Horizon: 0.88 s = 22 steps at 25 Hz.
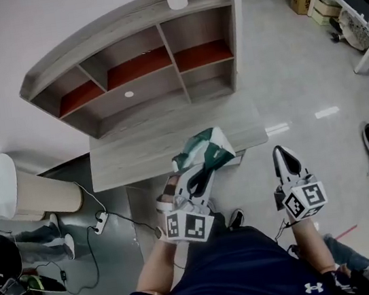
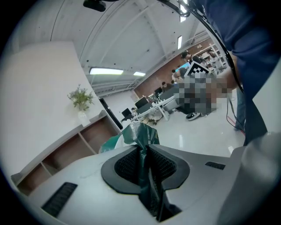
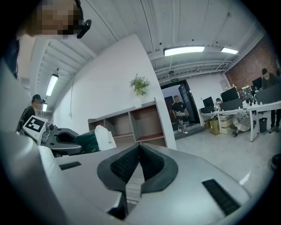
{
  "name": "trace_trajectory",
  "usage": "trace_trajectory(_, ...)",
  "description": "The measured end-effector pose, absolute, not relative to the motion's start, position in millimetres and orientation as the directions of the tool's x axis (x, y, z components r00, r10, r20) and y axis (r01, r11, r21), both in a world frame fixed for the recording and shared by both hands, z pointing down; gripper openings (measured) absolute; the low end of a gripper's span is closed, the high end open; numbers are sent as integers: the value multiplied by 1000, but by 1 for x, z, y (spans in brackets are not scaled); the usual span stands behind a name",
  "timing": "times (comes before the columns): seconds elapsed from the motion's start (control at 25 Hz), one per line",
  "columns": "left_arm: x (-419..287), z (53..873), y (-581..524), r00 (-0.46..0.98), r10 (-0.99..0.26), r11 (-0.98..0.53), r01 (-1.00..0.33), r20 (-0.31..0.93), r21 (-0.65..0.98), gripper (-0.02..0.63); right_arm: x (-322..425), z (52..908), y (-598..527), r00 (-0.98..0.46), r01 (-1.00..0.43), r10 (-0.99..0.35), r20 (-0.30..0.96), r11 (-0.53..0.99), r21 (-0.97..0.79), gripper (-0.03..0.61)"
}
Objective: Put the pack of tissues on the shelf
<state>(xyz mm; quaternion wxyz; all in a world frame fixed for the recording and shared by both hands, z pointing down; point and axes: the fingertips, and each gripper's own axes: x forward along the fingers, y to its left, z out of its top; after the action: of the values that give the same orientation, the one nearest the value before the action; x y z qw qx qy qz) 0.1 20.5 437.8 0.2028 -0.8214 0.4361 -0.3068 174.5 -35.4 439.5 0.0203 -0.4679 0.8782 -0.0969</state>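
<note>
Nearest us, our left gripper (image 2: 144, 151) is clamped on a fold of the pack of tissues (image 1: 206, 148), holding it up by the near edge of the table (image 1: 138, 158). Our right gripper (image 3: 139, 147) is closed on nothing. The pack is lifted but not yet placed; the shelf (image 1: 138, 68) stands beyond the table. The pack looks soft, its dark green and white wrapper crinkled.

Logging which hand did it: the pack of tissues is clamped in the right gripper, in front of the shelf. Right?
No: the left gripper clamps the pack of tissues, as the left gripper view shows. The right gripper is shut, empty. It is in front of the shelf.
</note>
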Motion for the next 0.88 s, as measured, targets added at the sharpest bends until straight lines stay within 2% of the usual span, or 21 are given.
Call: trace_trajectory(0.88,-33,429,-105,585,-761,-614,-508,281,-604,71,128,426,-139,-460,-882,-885,63,448,-145,11)
